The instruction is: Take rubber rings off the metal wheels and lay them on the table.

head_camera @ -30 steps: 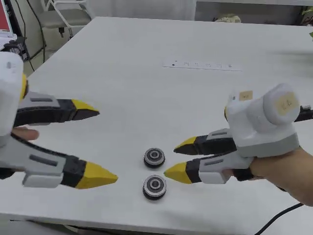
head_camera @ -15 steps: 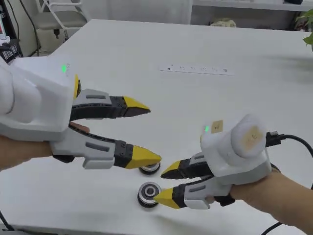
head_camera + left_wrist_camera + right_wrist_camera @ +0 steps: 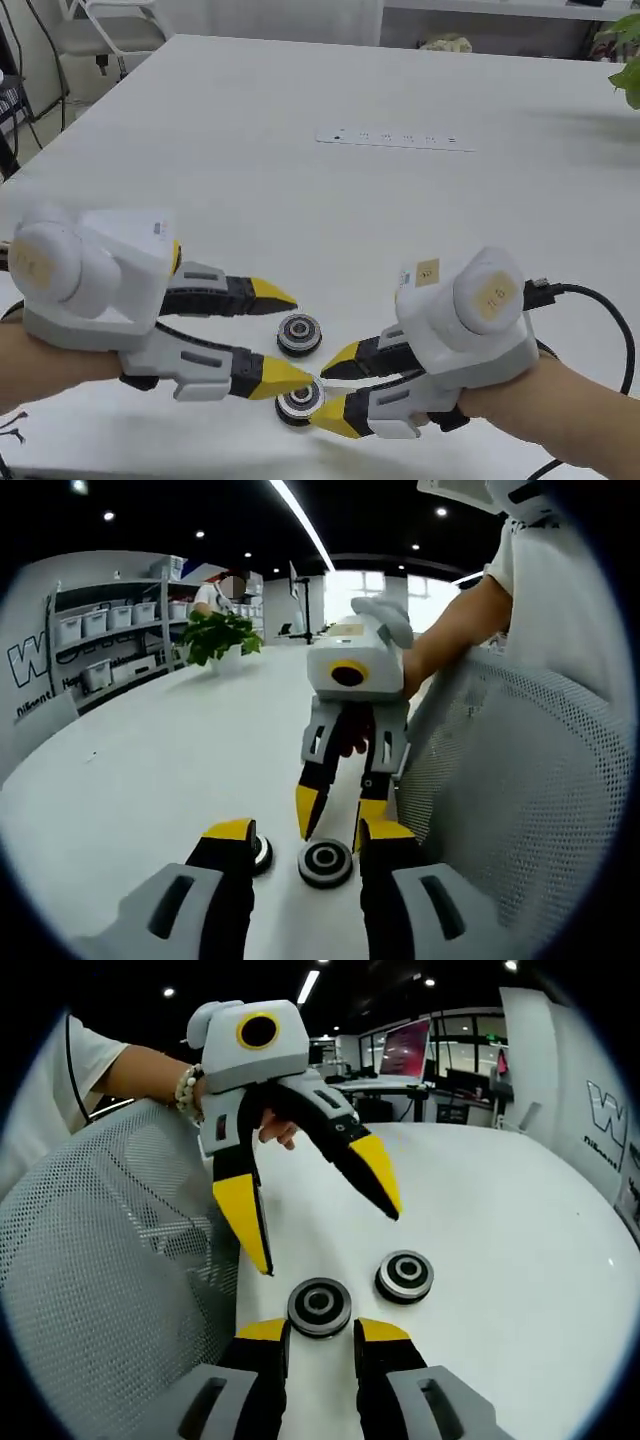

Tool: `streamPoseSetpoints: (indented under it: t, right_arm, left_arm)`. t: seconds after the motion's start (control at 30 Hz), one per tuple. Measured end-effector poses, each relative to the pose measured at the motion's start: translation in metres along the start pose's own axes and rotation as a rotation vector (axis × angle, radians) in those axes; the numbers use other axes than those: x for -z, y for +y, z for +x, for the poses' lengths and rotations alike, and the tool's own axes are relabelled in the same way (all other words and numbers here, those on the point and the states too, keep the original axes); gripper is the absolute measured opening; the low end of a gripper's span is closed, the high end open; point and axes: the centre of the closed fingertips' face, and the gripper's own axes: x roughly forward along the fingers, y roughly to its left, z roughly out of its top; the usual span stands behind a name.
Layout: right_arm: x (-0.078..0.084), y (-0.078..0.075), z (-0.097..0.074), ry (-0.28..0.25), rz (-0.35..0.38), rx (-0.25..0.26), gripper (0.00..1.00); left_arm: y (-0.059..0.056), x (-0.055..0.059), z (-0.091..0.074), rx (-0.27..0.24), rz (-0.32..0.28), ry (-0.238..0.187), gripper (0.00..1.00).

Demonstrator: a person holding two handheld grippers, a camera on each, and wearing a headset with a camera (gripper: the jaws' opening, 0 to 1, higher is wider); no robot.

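Two metal wheels lie flat on the white table (image 3: 300, 180), close to its near edge, just beside each other and apart: the far wheel (image 3: 299, 334) and the near wheel (image 3: 299, 400). Each has a black rubber ring (image 3: 293, 1306) around a bright hub, so both rings are yet to come off.

Coming in from the right, the right tool (image 3: 318, 394) has its jaws a little apart and clamped on nothing. In the right gripper view its yellow tips sit either side of the near wheel's closest edge. The left tool (image 3: 331, 1242) faces it with jaws spread wide. In the head view its lower tip lies over the near wheel's rim, but I cannot tell whether it touches.

The wheel looks small, dense and rigid, and would probably skate on this smooth top if pushed from one side only. The ring should be soft, stretchy and grippy, and likely sits snug on the rim. A sensible hold would pin the hub with one tool, squeezing across the metal faces or flanks rather than the rubber. The other tool's pointed tip could then catch the ring's outer edge and roll it over the rim. Pinching the ring flat against the metal would only lock it in place.
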Motion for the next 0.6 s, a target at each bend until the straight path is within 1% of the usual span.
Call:
streamPoseSetpoints:
  t: [0.13, 0.17, 0.23, 0.3, 0.37, 0.4, 0.47, 0.6]
  right_arm:
    - [0.005, 0.0, 0.002, 0.021, -0.001, -0.003, 0.22]
    - [0.005, 0.0, 0.002, 0.022, 0.0, 0.0, 0.22]
    - [0.003, 0.0, 0.002, 0.01, 0.002, -0.002, 0.21]
    - [0.003, 0.0, 0.002, 0.009, 0.005, 0.0, 0.21]
    - [0.003, -0.001, 0.002, 0.01, 0.002, 0.004, 0.21]
    - [0.003, -0.001, 0.002, 0.01, 0.003, 0.005, 0.21]
    - [0.003, -0.002, 0.002, 0.009, 0.006, 0.005, 0.21]
    - [0.003, -0.001, 0.002, 0.01, 0.003, 0.004, 0.2]
  left_arm:
    - [-0.006, 0.011, 0.007, 0.029, -0.005, 0.022, 0.32]
    - [-0.007, 0.016, 0.009, 0.03, 0.0, 0.05, 0.3]
    - [-0.006, 0.021, 0.012, 0.027, 0.01, 0.068, 0.25]
    - [-0.006, 0.028, 0.012, 0.032, 0.018, 0.083, 0.23]
    - [-0.007, 0.029, 0.013, 0.034, 0.022, 0.091, 0.2]
    - [-0.008, 0.032, 0.014, 0.042, 0.029, 0.107, 0.19]
    - [-0.009, 0.034, 0.015, 0.043, 0.041, 0.118, 0.17]
    - [-0.006, 0.033, 0.017, 0.036, 0.038, 0.112, 0.14]
